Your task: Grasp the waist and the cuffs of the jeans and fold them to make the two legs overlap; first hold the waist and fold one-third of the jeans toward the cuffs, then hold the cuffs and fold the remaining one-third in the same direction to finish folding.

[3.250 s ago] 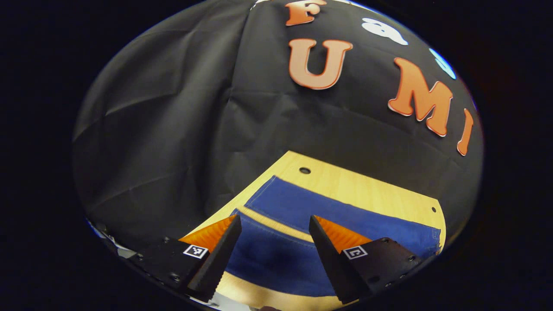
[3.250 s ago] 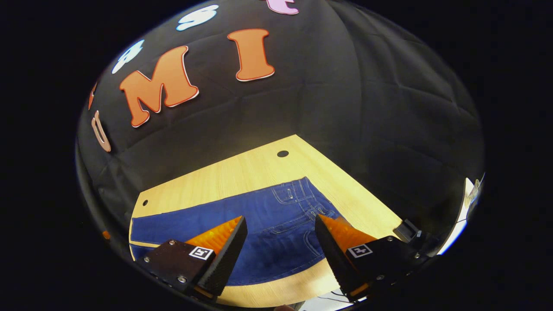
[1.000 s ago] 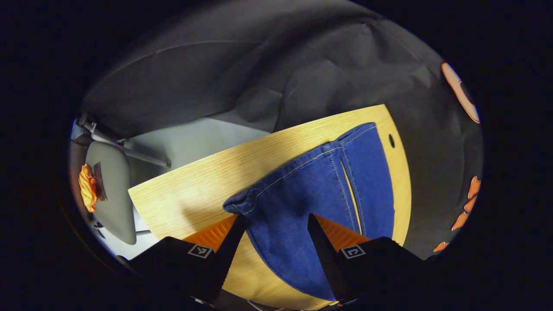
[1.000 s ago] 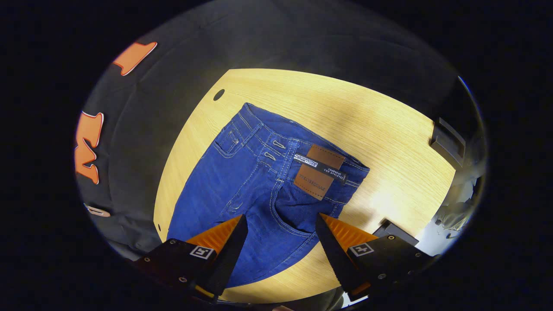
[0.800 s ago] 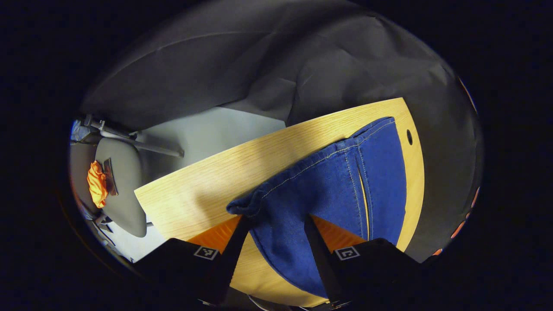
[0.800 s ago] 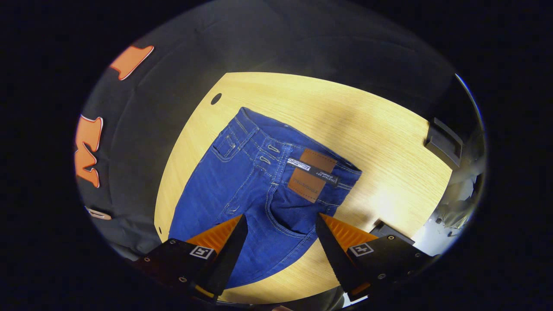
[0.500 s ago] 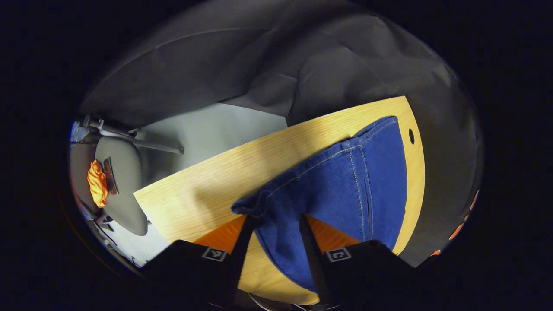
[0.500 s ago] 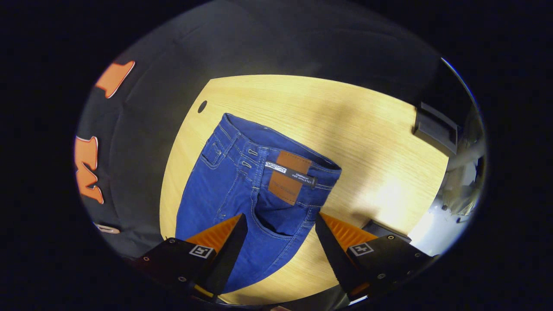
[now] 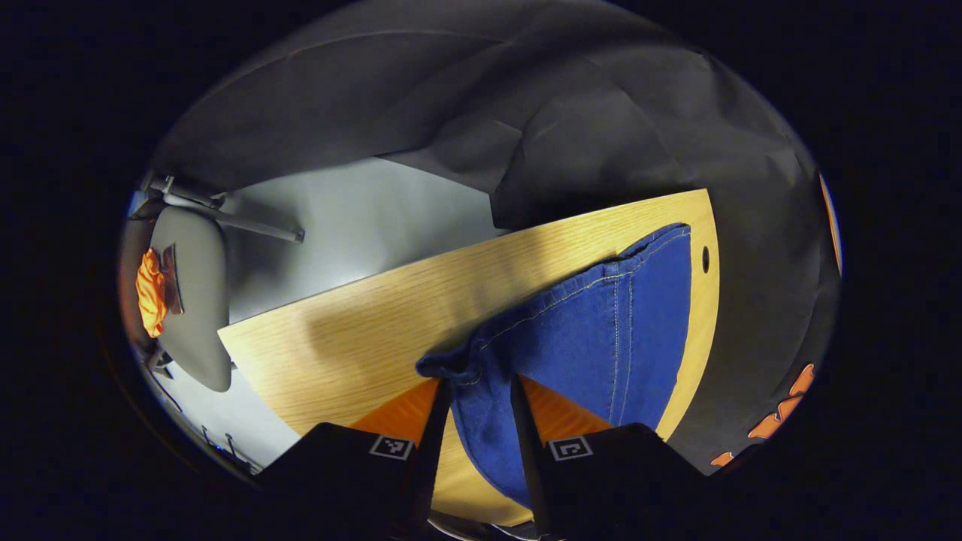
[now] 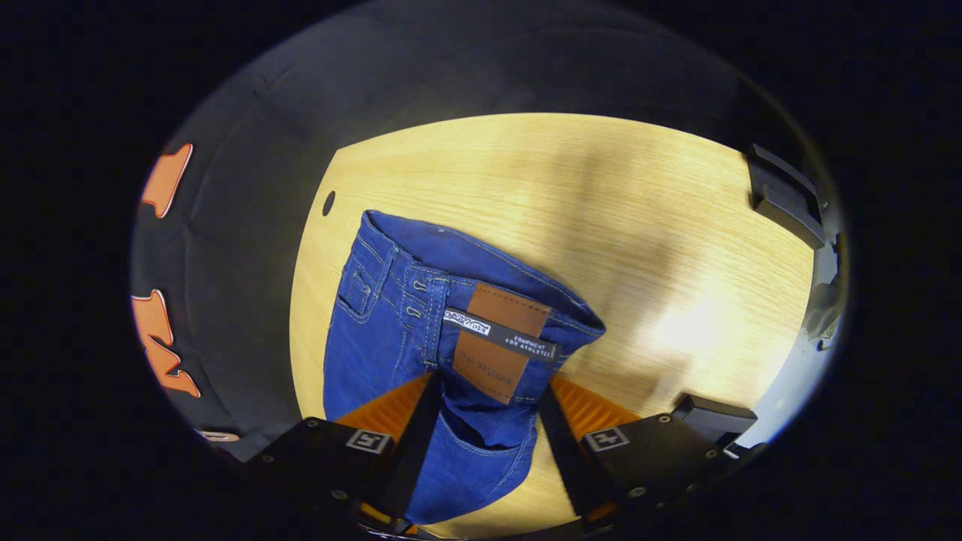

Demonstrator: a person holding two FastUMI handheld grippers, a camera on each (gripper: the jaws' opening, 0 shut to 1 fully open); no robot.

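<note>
Down on the pale wooden tabletop [image 10: 639, 225] lies a pair of dark blue denim jeans [image 10: 391, 315], stretched along the edge nearest the black cloth wall.

From the right gripper view, the black two-finger right gripper with orange ribbed backs [image 10: 481, 421] sits over the waist end. Its fingers [image 10: 409, 436] stand a narrow way apart, with the waistband between them; the brown leather patch [image 10: 500, 342] on the waistband sits just above the fingertips. The denim fills the gap from side to side, so both fingers seem to press on it, though the contact itself is hard to make out at the picture's lower edge. The waistband is bunched and a little raised at its right corner. A small dark round hole [image 10: 328, 203] in the tabletop lies just beyond the far corner of the waist. A black block [image 10: 782, 195] sits at the table's far right edge.

From the left gripper view, the matching left gripper [image 9: 476, 421] is at the cuff end of the jeans [image 9: 601, 330]. Its jaws are nearly closed, with the crumpled cuff [image 9: 451, 368] caught between them and the cloth filling the gap. Both legs run away side by side toward the far corner of the tabletop [image 9: 361, 338]. Beyond the table's edge are a grey floor [image 9: 353, 218] and a grey chair [image 9: 192, 300] with an orange thing [image 9: 150, 293] on it.
</note>
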